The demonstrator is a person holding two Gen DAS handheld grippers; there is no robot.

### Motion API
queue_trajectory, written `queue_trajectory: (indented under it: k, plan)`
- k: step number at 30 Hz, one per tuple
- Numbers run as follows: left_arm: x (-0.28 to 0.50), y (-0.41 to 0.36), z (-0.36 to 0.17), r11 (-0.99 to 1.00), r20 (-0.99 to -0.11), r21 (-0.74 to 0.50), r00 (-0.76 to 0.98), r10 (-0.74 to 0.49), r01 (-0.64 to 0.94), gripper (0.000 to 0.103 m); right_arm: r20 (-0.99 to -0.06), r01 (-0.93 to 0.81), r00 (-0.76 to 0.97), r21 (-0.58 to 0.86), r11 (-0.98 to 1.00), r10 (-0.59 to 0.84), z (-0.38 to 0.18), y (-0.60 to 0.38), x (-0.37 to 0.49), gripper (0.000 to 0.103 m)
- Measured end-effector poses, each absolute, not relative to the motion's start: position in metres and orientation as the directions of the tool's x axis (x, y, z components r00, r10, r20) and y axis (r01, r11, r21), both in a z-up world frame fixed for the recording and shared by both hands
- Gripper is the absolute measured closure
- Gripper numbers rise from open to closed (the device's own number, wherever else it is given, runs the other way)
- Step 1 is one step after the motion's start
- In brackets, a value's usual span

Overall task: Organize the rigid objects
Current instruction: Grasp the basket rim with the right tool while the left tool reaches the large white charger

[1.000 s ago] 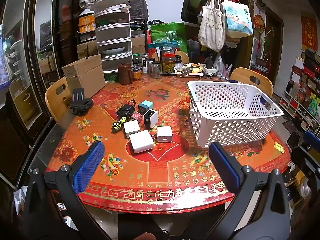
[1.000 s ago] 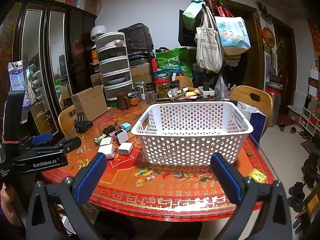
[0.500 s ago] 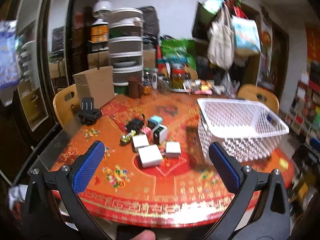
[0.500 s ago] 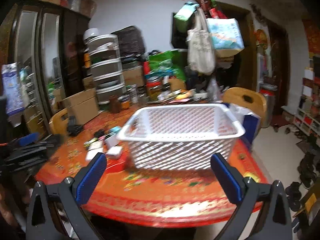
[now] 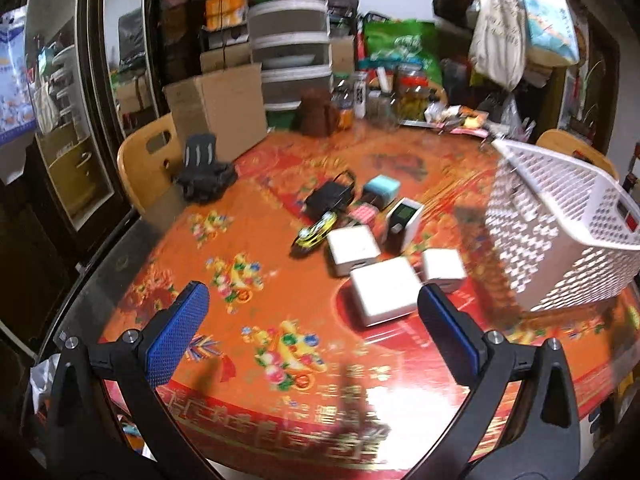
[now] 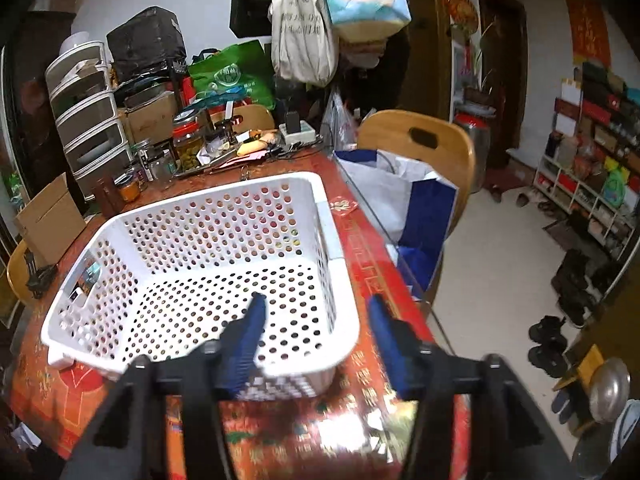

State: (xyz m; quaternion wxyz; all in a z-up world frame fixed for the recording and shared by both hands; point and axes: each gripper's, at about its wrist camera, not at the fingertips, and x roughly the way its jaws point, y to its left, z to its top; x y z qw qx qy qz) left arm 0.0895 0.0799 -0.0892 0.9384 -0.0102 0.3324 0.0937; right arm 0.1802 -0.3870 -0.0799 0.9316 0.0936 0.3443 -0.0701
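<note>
Basket (image 6: 224, 220) corner between right tongs (image 6: 316, 312).

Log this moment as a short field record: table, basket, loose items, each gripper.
table: red patterned cloth
basket: white, perforated, nothing in it
loose items: white chargers, blue cube, toy car, left of the basket
left gripper: open, nothing held, facing the chargers
right gripper: jaws just closing astride the basket's near corner rim; contact unclear
</note>
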Motion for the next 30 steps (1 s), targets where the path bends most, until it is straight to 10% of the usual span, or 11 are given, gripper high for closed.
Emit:
queue_trajectory:
  k: [5,27,30]
  plan:
    - [0.108,0.089,-0.122,0.986,-0.684,0.049,0.714,0.150,-0.160,0.000,-0.688,0.193,0.724,0.148,0.970,-0.039,-0.095,-0.395,0.197,0.078]
    - [0.198,0.015,-0.175,0.983,-0.788,0.184,0.597,0.151,-0.006,0.000,-0.740,0.184,0.672,0.131,0.974,-0.028,-0.119,-0.391,0.228,0.081]
    - [0.205,0.018,-0.179,0.985,-0.800,0.175,0.580,0.151,-0.016,0.013,-0.741,0.179,0.671,0.129,0.975,-0.025,-0.118,-0.390,0.228,0.081]
